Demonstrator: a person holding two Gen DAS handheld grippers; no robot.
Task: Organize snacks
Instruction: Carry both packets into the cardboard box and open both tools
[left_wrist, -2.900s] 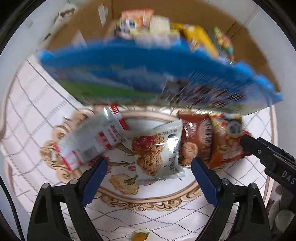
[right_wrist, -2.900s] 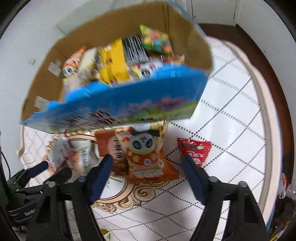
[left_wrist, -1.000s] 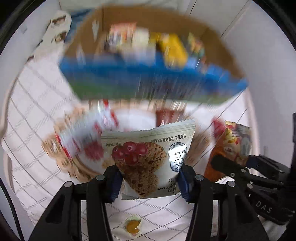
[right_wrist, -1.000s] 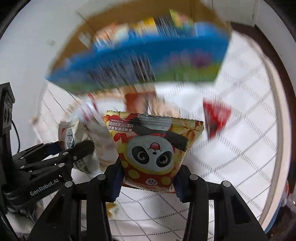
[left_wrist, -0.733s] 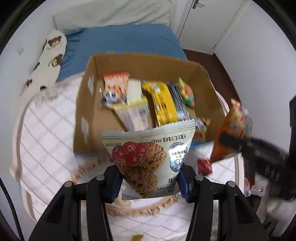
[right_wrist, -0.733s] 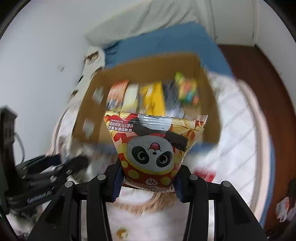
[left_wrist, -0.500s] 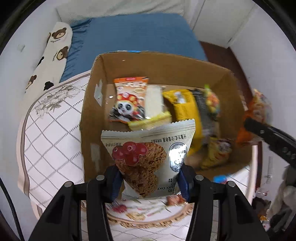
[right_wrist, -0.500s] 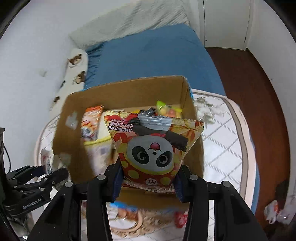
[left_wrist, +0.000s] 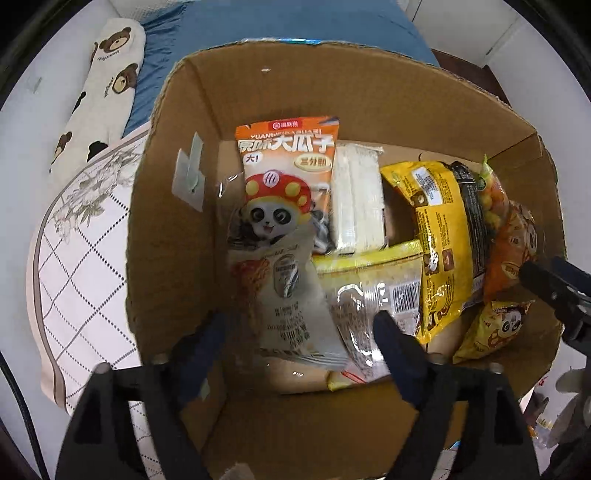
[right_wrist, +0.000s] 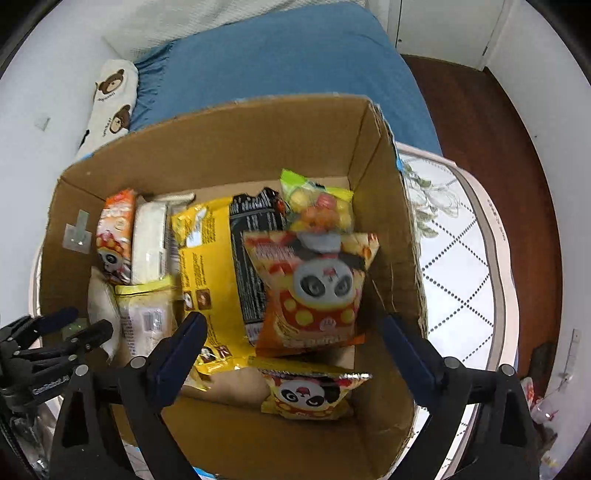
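Both tongs (left_wrist: 299, 332) (right_wrist: 291, 336) wide open above box (right_wrist: 221, 147).

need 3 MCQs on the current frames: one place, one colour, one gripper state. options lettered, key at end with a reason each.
1. Where is the oat cookie packet?
A. on the bed
B. inside the cardboard box
C. clamped in a gripper

2. Colour of the large bag mid-box?
A. yellow
B. purple
C. green

3. State of the right gripper?
A. shut on a bag
B. out of view
C. open

Key: 1 B, it lies among the snacks within the box walls. 2 A, its wrapper is yellow. 3 C, its fingers are spread, the panda snack bag loose below.
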